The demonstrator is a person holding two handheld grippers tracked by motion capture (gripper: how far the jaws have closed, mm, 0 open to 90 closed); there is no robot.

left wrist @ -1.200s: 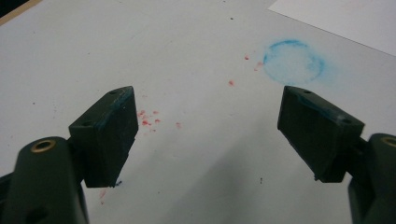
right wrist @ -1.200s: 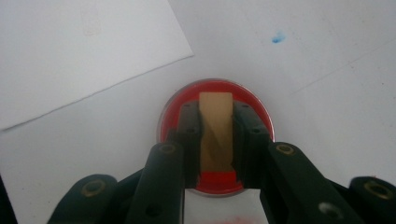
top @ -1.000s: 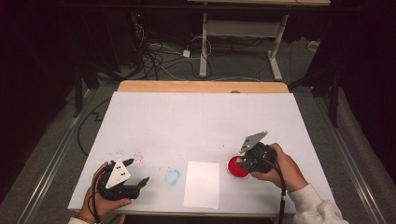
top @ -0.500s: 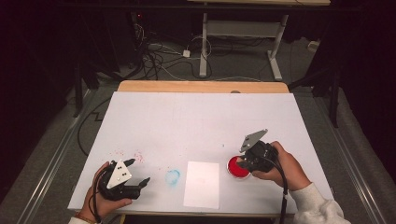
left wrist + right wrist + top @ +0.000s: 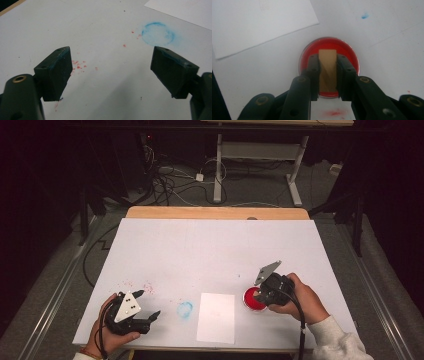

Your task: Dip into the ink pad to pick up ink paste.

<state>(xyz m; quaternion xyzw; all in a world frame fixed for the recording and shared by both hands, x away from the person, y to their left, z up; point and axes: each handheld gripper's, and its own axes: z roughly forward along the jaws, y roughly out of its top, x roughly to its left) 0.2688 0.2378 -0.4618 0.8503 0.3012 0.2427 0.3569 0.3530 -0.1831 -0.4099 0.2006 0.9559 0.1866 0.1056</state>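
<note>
The white table point(image 5: 215, 250) is carrying everything, and on its surface some marks are already lying: a blue ring print point(image 5: 184, 309) near the front edge, left of the middle, and small red specks point(image 5: 78, 65) toward the front left corner. So I am judging that some stamping on the bare table is already done.

The white paper sheet point(image 5: 216, 317) is lying at the front edge, about in the middle. In the high view it is looking almost clean; a very faint mark may be on it, but I cannot tell for sure. The print on the paper is, I think, the part that is left.

The red ink dish point(image 5: 328, 67) is sitting just right of the paper, near the front edge. The right gripper point(image 5: 328, 72) is standing over it, and its jaws are closed tightly on a small wooden block point(image 5: 327, 70), which looks like a stamp. The lower end of the block is reaching into the dish, so the inking step seems to be in hand now. After that, the block needs to be carried to the paper and pressed down.

The left gripper point(image 5: 110, 72) is resting by the front left corner, its jaws are standing wide apart and are holding nothing. Traces of blue are showing on its pads point(image 5: 172, 68).
</note>
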